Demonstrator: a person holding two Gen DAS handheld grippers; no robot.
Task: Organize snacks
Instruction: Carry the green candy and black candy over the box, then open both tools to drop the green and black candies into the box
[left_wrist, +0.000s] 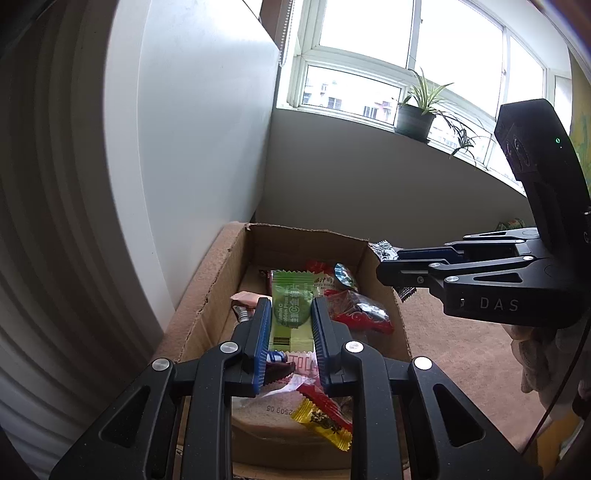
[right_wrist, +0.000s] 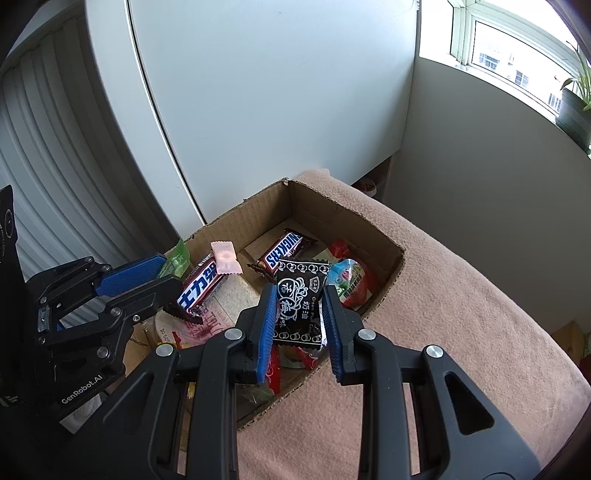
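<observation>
An open cardboard box (left_wrist: 207, 295) (right_wrist: 373, 229) holds several snack packets. My left gripper (left_wrist: 290, 314) is shut on a green plum-slice packet (left_wrist: 290, 310) and holds it above the box. My right gripper (right_wrist: 299, 299) is shut on a black cream-plum candy packet (right_wrist: 299, 295), also above the box. In the right wrist view the left gripper (right_wrist: 162, 273) shows at the left with the green packet (right_wrist: 177, 260) sticking out. In the left wrist view the right gripper (left_wrist: 391, 267) reaches in from the right, the black packet (left_wrist: 384, 251) between its fingers.
In the box lie two Snickers bars (right_wrist: 284, 251) (right_wrist: 201, 286), a pink candy (right_wrist: 225, 258), red packets (left_wrist: 362, 314) and a yellow-red candy (left_wrist: 321, 421). The box rests on a pinkish-brown cloth (right_wrist: 461, 295). A white panel (right_wrist: 277, 110) stands behind. A potted plant (left_wrist: 415, 118) sits on the windowsill.
</observation>
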